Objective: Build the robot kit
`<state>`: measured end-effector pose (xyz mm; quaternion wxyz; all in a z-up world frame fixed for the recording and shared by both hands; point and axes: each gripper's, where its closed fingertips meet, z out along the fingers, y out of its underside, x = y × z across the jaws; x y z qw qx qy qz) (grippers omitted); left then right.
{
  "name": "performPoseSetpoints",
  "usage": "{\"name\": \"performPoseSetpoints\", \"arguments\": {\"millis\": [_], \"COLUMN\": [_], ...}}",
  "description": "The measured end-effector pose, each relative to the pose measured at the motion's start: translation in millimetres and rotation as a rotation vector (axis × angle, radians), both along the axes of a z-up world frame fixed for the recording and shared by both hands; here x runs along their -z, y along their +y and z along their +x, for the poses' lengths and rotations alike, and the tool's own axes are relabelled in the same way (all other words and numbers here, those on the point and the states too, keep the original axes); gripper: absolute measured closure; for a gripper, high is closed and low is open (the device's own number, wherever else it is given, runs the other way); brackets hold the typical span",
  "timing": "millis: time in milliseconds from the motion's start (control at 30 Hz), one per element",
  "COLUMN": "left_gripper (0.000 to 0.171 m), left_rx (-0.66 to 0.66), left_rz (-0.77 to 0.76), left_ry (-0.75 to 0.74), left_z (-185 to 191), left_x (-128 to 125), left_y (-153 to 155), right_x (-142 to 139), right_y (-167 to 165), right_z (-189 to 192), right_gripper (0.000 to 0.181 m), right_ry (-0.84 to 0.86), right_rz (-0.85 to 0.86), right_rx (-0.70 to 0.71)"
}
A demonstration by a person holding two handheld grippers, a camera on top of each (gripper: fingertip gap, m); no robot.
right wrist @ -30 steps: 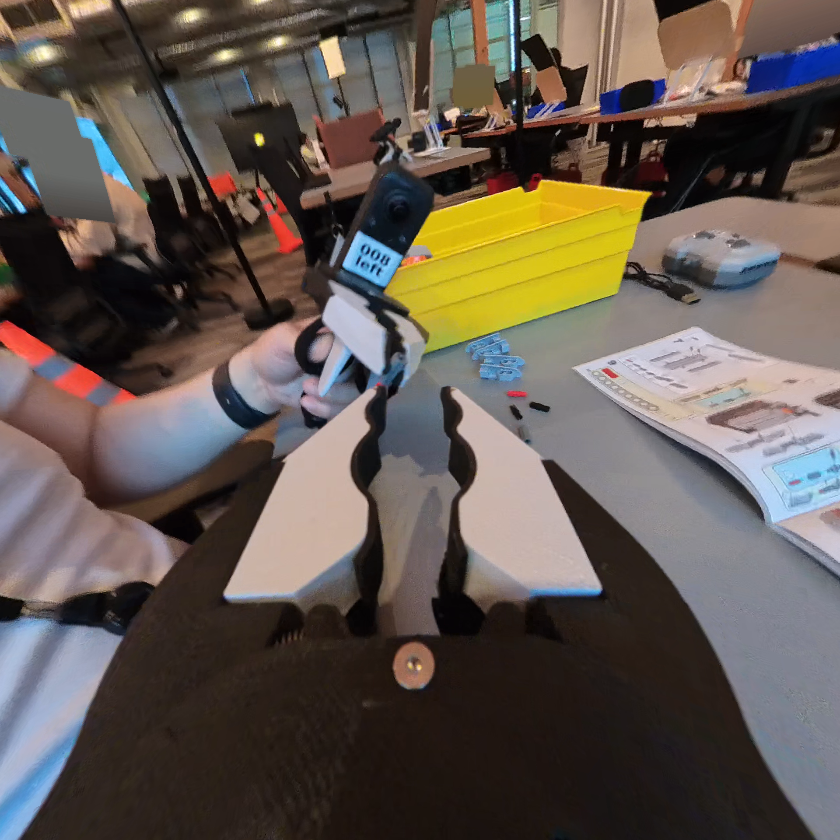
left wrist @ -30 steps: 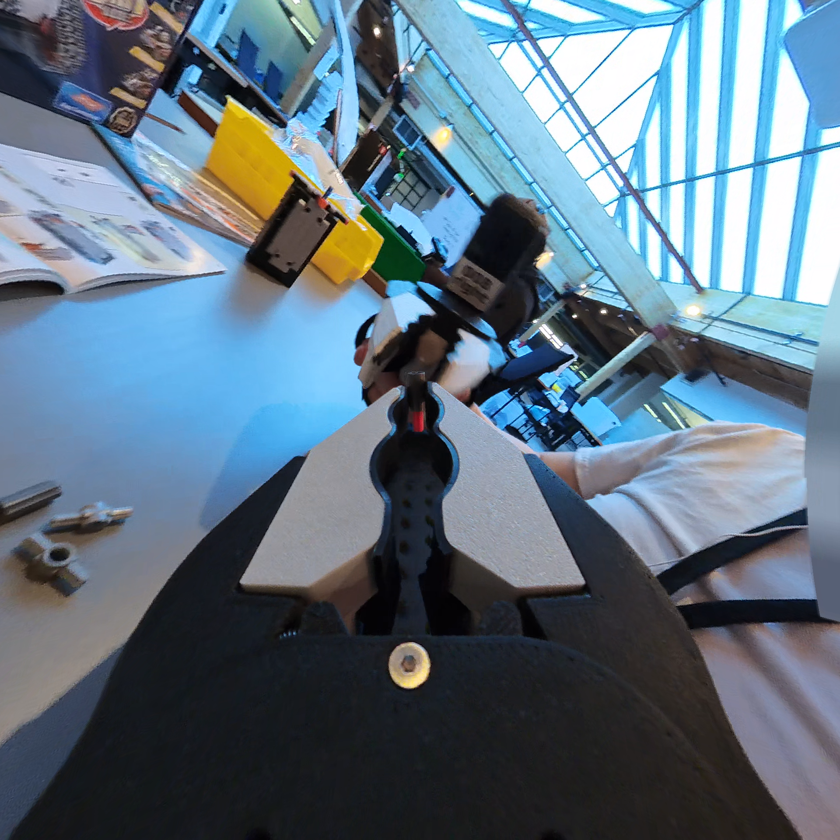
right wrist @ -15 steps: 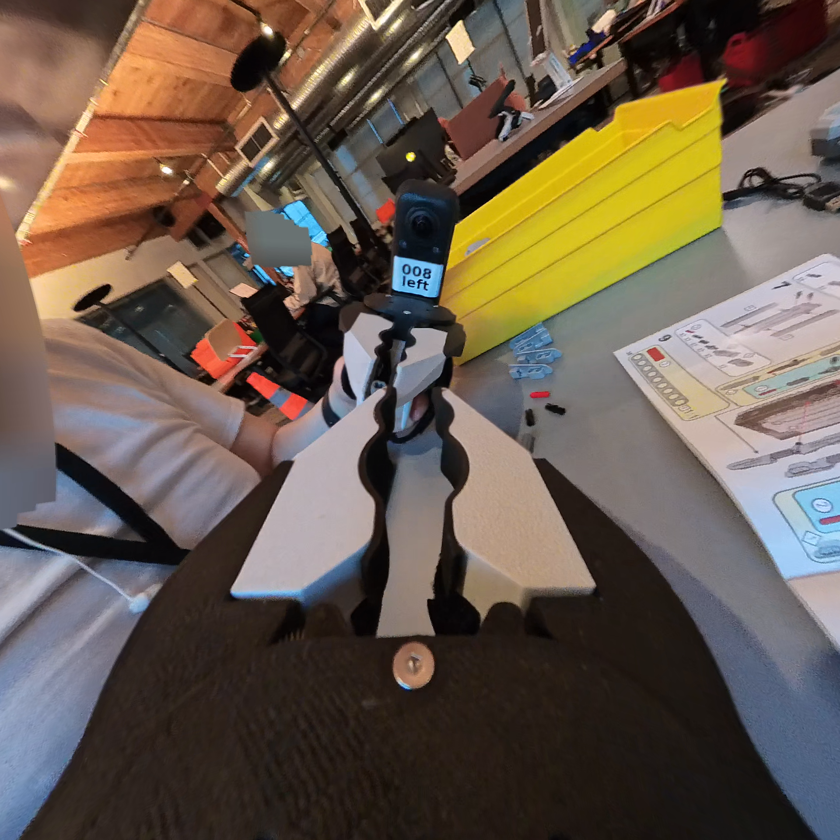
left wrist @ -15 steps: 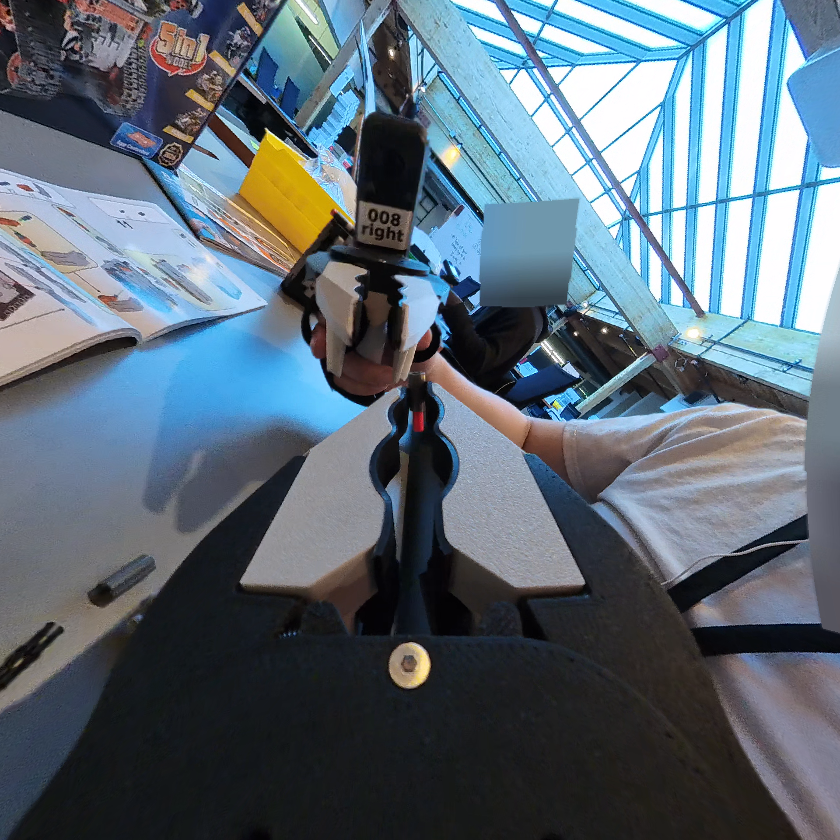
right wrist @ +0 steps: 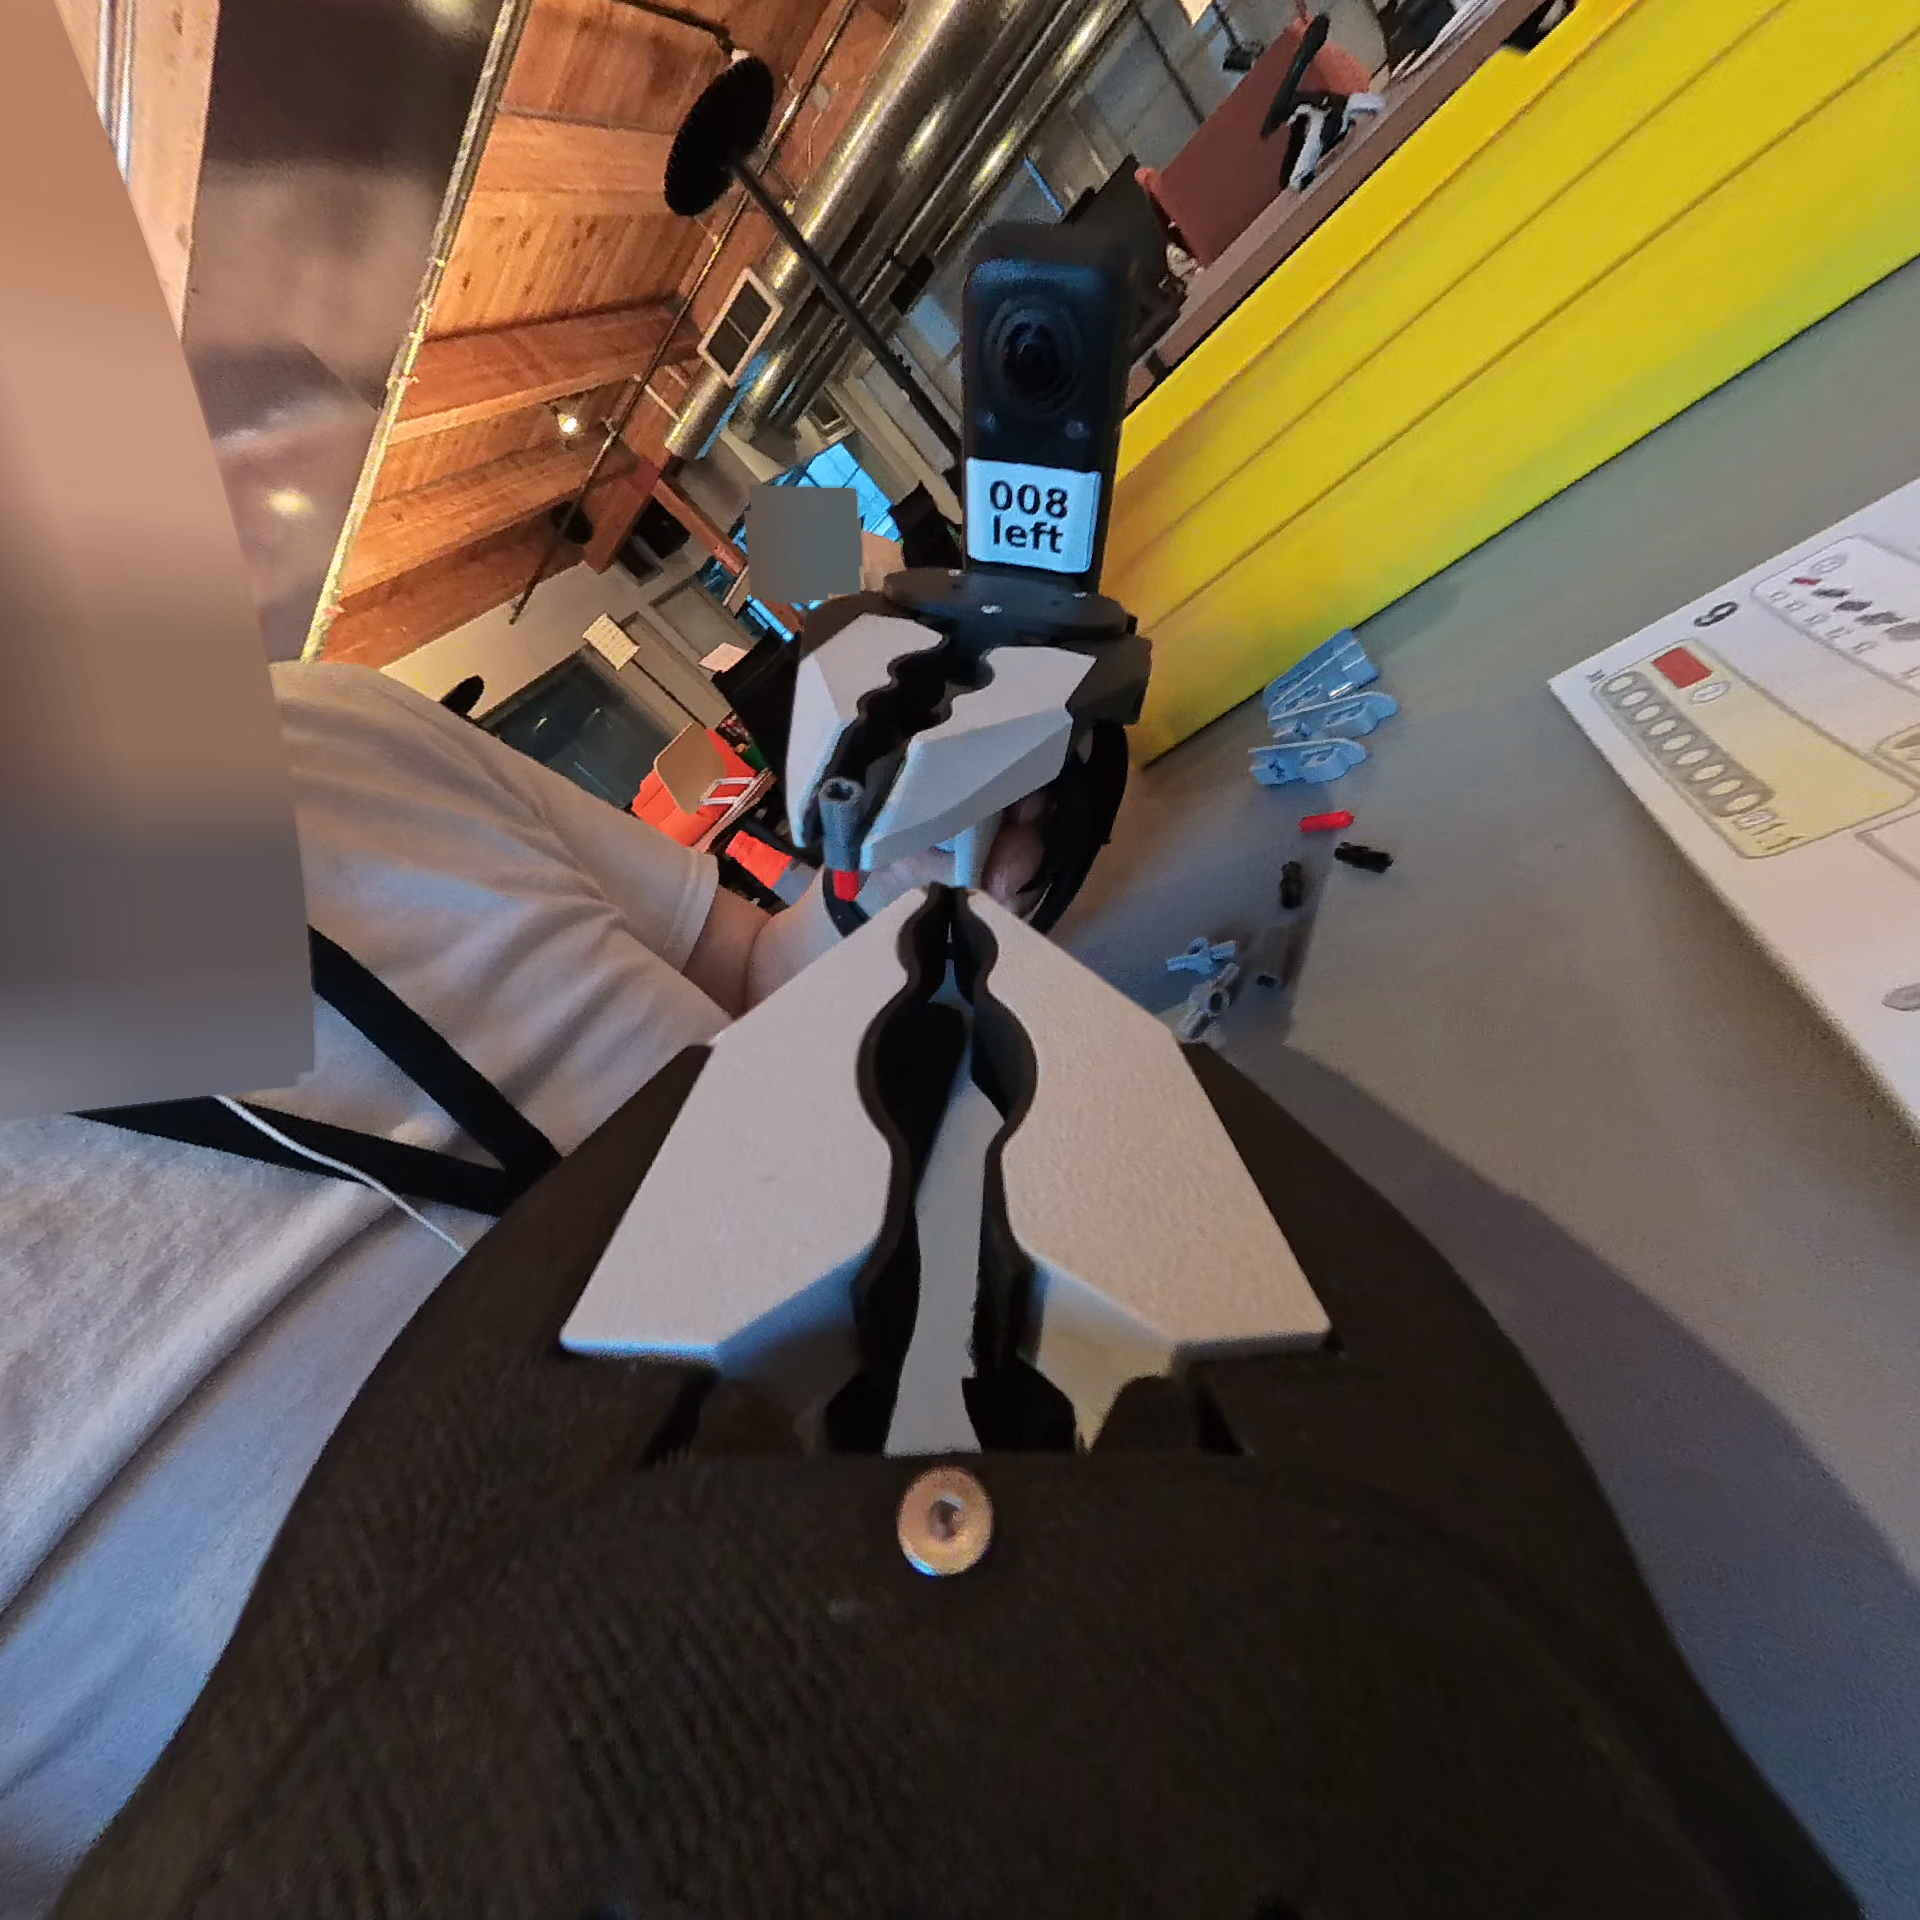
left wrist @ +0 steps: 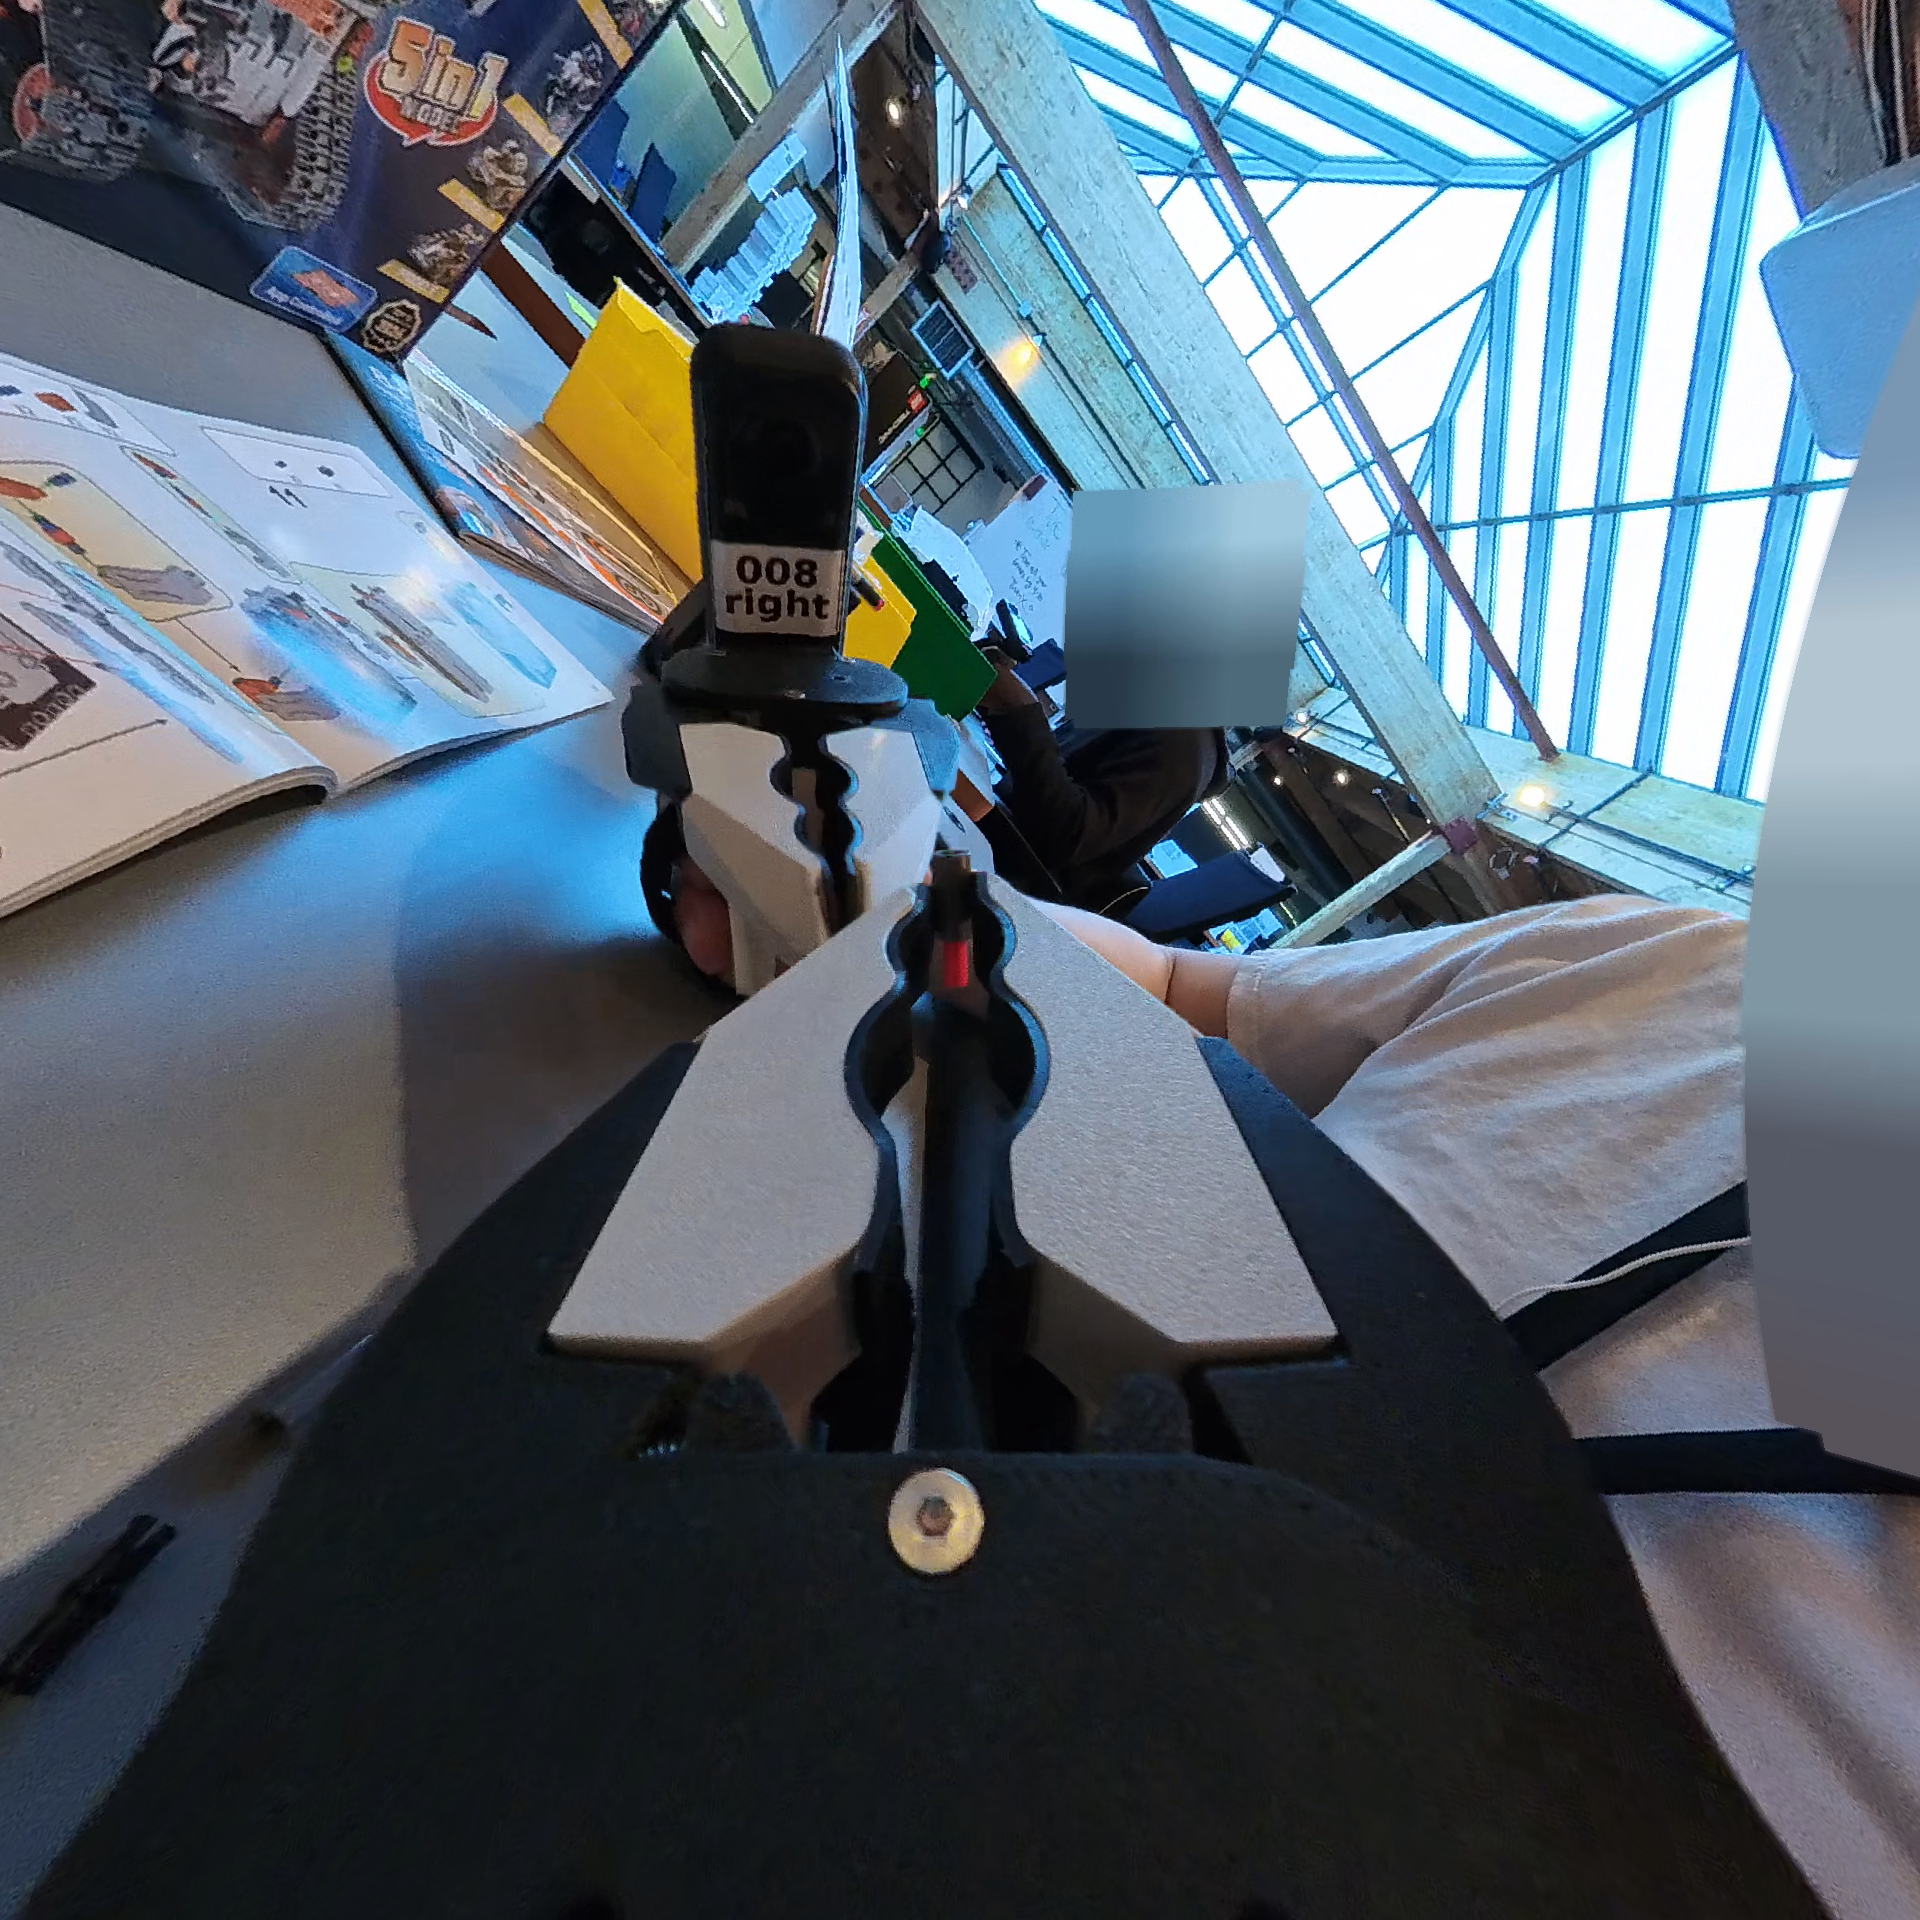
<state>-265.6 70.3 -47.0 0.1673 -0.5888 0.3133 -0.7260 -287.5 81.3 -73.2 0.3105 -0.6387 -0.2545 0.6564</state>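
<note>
My left gripper (left wrist: 951,904) is shut on a long black toy-building part (left wrist: 943,1195) that runs between its fingers. A red pin and a small grey connector stick out past the fingertips. In the right wrist view the left gripper (right wrist: 883,821) is held up, with the grey connector (right wrist: 844,821) and red pin at its tips. My right gripper (right wrist: 948,899) has its jaws together, and I see nothing between them. It faces the left gripper closely, tip to tip, and also shows in the left wrist view (left wrist: 826,831). Both are above the grey table (left wrist: 260,1091).
An open instruction booklet (right wrist: 1766,779) lies on the table, also in the left wrist view (left wrist: 208,623). A yellow bin (right wrist: 1455,364) stands behind it. Light blue-grey parts (right wrist: 1314,717), a red pin (right wrist: 1325,821) and black pins (right wrist: 1361,857) lie loose. A printed box (left wrist: 312,156) stands at the far edge.
My right gripper's jaws have closed from open. The two grippers have come closer together and tilted upward, now facing each other tip to tip. The left still holds the black part.
</note>
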Motion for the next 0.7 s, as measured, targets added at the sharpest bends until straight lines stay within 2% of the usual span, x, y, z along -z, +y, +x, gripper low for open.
{"name": "performPoseSetpoints", "arguments": {"millis": [233,300,400,533,633,700], "left_gripper": [0.168,0.168,0.168,0.168,0.168,0.168], "left_rx": [-0.023,-0.015,-0.001,0.017,0.040,0.060], "left_rz": [0.013,0.007,0.010,-0.004,-0.021,-0.026], "left_ry": [-0.017,-0.027,-0.028,-0.035,-0.057,-0.067], "left_z": [-5,-6,-5,-5,-5,-5], "left_x": [-4,-5,-5,-5,-8,-10], "left_y": [2,1,-2,-4,-7,-11], "right_x": [-15,-27,-45,-37,-40,-40], "right_y": [2,3,7,-2,-5,-5], "right_z": [5,10,15,4,5,5], "right_gripper": [0.171,0.169,0.168,0.168,0.175,0.170], "right_ry": [0.048,0.105,0.230,0.166,0.180,0.182], "right_rz": [0.074,0.090,0.026,0.053,0.063,0.060], "right_rx": [0.043,0.055,0.075,0.029,0.017,0.017]}}
